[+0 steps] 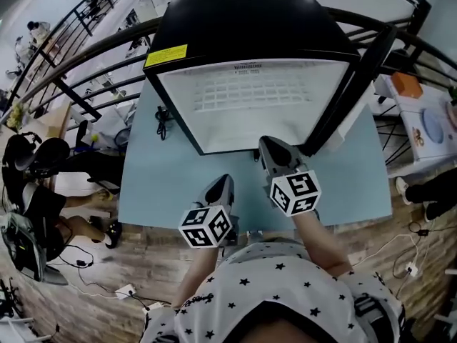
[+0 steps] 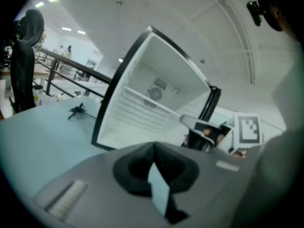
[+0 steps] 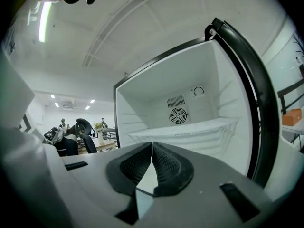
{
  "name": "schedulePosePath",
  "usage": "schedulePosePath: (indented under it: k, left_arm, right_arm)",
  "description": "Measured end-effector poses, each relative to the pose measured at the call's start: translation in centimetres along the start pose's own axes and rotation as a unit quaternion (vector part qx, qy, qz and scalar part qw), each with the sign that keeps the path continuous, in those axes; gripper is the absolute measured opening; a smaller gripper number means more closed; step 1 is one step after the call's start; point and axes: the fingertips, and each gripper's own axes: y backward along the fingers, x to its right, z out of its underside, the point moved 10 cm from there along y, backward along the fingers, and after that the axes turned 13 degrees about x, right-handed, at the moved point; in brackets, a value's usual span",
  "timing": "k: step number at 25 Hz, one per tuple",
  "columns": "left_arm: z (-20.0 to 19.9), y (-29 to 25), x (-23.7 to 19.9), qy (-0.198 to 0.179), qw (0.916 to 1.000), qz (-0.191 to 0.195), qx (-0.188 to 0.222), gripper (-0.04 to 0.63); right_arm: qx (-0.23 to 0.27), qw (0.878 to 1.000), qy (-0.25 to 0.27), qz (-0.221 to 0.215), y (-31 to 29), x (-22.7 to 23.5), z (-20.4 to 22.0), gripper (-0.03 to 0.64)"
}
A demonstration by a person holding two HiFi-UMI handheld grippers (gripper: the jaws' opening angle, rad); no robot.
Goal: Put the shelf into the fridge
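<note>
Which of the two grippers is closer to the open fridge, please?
The right gripper, its tip almost at the fridge opening; the left gripper sits farther back over the blue table.

shelf (image 1: 250, 95) in fridge (image 1: 243, 20) | fridge on table (image 1: 164, 184) | cable (image 1: 163, 120) L of fridge

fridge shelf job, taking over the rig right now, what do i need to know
Left tongs: shut, empty, above the table in front of the fridge.
Right tongs: shut, empty, pointing into the open fridge.
Shelf: inside the fridge, spanning the white interior just below the fan; looks level.
Done: shelf appears placed, and neither pair of tongs touches it.
Left: probably only a check that it sits properly; the door stands open.
</note>
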Motion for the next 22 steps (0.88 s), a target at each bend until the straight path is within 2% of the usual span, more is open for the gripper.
schedulePosePath:
  k: [7, 11, 22]
  left_arm:
    - [-0.1, 3.1, 1.1, 0.002, 0.9998, 0.020, -0.007, 0.005]
    - [0.2, 5.4, 1.7, 0.000, 0.9996, 0.029, -0.006, 0.006]
    - [2.3, 14.7, 2.2, 0.004, 0.9996, 0.027, -0.010, 0.006]
  right_arm:
    - [-0.014, 1.000, -0.014, -0.009, 5.4, -3.7, -1.0, 0.021]
    - [-0.017, 1.000, -0.026, 0.001, 8.4, -5.5, -0.7, 0.021]
    - [-0.038, 0.999, -0.037, -0.006, 16.7, -12.5, 0.0, 0.021]
